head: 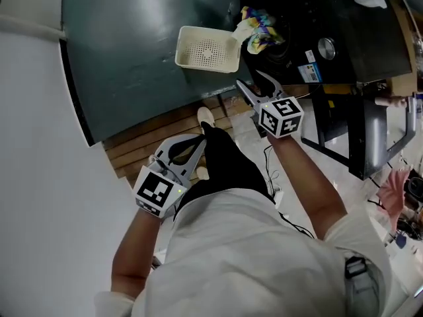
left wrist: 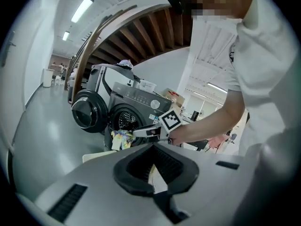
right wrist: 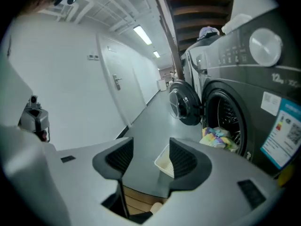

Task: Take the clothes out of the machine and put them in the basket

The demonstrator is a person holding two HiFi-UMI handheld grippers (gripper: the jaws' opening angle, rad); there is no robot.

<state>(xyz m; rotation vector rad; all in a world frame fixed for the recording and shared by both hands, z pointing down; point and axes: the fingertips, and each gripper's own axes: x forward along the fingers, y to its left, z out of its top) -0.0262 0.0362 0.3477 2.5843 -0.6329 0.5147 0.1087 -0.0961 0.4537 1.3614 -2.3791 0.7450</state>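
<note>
A dark front-loading washing machine (head: 317, 18) (left wrist: 136, 105) (right wrist: 244, 93) stands with its round door (left wrist: 87, 111) (right wrist: 184, 102) swung open. A bundle of multicoloured clothes (head: 261, 32) (left wrist: 120, 138) (right wrist: 217, 136) hangs out of the drum mouth. On the grey floor just beside it sits a cream perforated basket (head: 207, 48) (left wrist: 94, 157) (right wrist: 164, 164), which looks empty. My right gripper (head: 250, 79) (right wrist: 151, 147) is open and empty, pointing toward the basket and the machine. My left gripper (head: 200, 137) (left wrist: 153, 146) is lower and nearer to me, its tips together, holding nothing.
A wooden platform (head: 165, 127) lies under my feet, one shoe (head: 205, 117) at its edge. A white wall (head: 33, 144) runs along the left. A black frame stand (head: 337, 124) is right of the machine. A white machine (left wrist: 108, 76) stands behind the dark one.
</note>
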